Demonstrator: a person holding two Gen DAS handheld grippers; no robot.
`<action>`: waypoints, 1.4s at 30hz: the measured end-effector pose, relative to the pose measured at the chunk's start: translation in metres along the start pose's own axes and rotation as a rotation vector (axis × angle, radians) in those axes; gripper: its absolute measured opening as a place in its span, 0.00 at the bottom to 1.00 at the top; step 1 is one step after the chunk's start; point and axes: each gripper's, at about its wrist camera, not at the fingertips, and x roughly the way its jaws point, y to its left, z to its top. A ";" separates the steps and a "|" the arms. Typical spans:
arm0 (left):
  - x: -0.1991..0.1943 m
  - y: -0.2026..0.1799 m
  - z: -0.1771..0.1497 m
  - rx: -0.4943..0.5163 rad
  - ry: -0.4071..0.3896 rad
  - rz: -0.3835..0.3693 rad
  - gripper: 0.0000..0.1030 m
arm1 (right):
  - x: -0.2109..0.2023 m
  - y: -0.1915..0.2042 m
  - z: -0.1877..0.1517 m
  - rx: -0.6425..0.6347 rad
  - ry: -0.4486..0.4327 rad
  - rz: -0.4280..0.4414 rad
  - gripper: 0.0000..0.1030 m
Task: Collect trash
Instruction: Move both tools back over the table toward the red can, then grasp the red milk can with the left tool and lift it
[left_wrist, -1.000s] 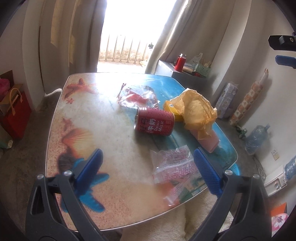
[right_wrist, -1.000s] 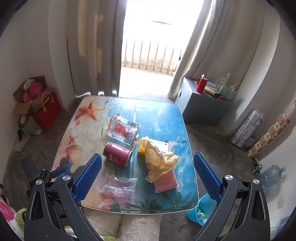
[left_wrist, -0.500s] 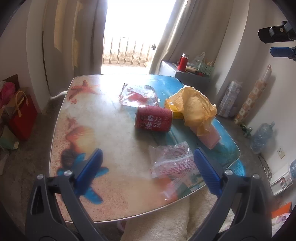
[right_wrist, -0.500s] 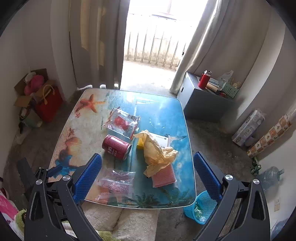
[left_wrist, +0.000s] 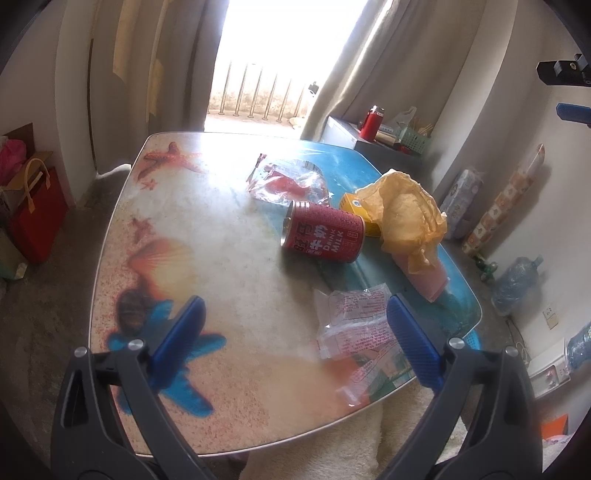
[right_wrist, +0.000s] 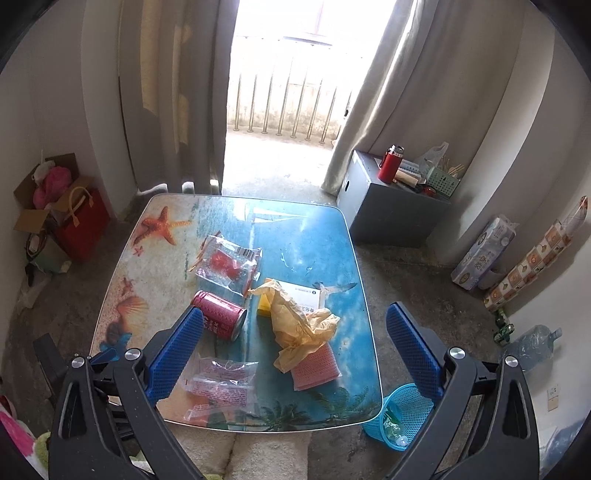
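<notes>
Hovering wide open and empty over the table (right_wrist: 354, 236), the left claw (left_wrist: 291, 321) is nearest the clear wrapper (left_wrist: 354, 325); the red can (right_wrist: 218, 314) and yellow bag (right_wrist: 299, 321) lie beyond, untouched. Next probably means lowering onto that wrapper; the right claw (right_wrist: 295, 332), equally open, waits above the blue basket (right_wrist: 402, 413)

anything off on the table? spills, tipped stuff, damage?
The red can lies tipped on its side mid-table, with no spill visible around it. Crumpled yellow paper is draped over the pink item and the yellow box. Two clear wrappers lie flat. No damage visible.
</notes>
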 end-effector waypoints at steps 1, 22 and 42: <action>0.001 0.002 0.000 -0.007 0.000 -0.003 0.92 | 0.004 -0.002 0.001 0.017 0.020 0.005 0.94; 0.069 -0.005 0.053 0.075 0.014 -0.066 0.92 | 0.140 -0.066 -0.197 0.422 0.051 0.102 0.94; 0.165 -0.048 0.082 0.139 0.142 0.065 0.93 | 0.162 -0.090 -0.196 0.484 0.059 0.178 0.94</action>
